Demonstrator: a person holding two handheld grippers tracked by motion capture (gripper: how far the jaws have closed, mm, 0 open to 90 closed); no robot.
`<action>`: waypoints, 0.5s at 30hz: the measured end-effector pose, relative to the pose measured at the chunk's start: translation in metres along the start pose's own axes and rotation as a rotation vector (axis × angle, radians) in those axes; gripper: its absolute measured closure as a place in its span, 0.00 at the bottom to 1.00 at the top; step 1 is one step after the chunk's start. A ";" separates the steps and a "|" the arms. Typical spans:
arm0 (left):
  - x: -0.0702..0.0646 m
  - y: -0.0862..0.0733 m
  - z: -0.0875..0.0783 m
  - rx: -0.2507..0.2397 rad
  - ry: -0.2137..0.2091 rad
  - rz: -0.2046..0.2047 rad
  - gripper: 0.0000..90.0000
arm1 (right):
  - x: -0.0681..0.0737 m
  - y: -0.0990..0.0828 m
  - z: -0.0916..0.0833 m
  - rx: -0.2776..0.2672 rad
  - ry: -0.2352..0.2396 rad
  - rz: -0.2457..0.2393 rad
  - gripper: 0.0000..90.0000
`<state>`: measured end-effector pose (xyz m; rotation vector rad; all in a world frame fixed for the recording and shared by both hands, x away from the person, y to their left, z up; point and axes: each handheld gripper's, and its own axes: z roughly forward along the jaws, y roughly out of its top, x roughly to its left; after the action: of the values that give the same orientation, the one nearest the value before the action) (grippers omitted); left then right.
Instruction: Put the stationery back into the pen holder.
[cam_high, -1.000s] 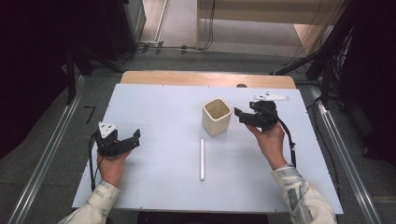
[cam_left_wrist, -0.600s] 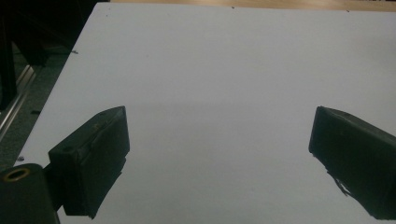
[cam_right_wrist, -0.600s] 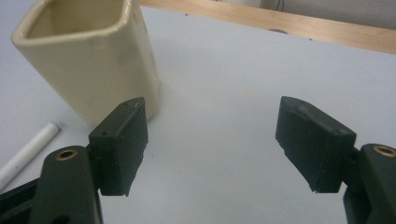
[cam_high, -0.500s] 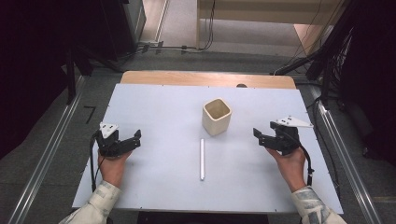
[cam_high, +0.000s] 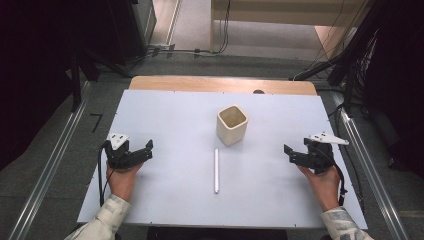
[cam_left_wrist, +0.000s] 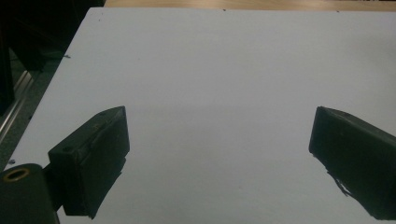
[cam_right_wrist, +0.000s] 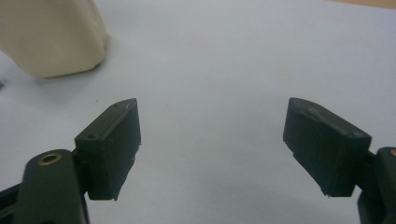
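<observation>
The right gripper (cam_high: 296, 154) is resting low over the table (cam_high: 165, 115), its jaws having just been opening, nothing between them. The left gripper (cam_high: 142, 151) is sitting released too. Both hands are gripping from behind. A slim white pen (cam_high: 216, 170) is lying midway between them, near a square cream cup (cam_high: 232, 125).

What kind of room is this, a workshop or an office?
Most likely a lab bench set up for recording handling trials: a plain white table bearing a cream cup and a white pen, cables on the floor, and metal rails alongside.
</observation>
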<state>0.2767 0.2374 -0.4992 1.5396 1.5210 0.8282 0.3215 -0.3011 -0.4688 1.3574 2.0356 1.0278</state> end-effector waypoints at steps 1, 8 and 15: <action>-0.001 0.000 0.000 -0.004 -0.005 0.002 0.06 | -0.001 -0.001 0.000 0.007 -0.003 0.002 0.18; -0.013 -0.001 -0.002 0.006 -0.030 0.029 0.06 | -0.009 -0.007 -0.005 0.007 -0.011 0.006 0.18; -0.026 -0.001 -0.003 0.006 -0.043 0.038 0.06 | -0.011 -0.011 -0.006 0.012 -0.011 -0.001 0.18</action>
<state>0.2717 0.2121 -0.4966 1.5858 1.4683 0.8073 0.3154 -0.3157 -0.4739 1.3647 2.0373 1.0074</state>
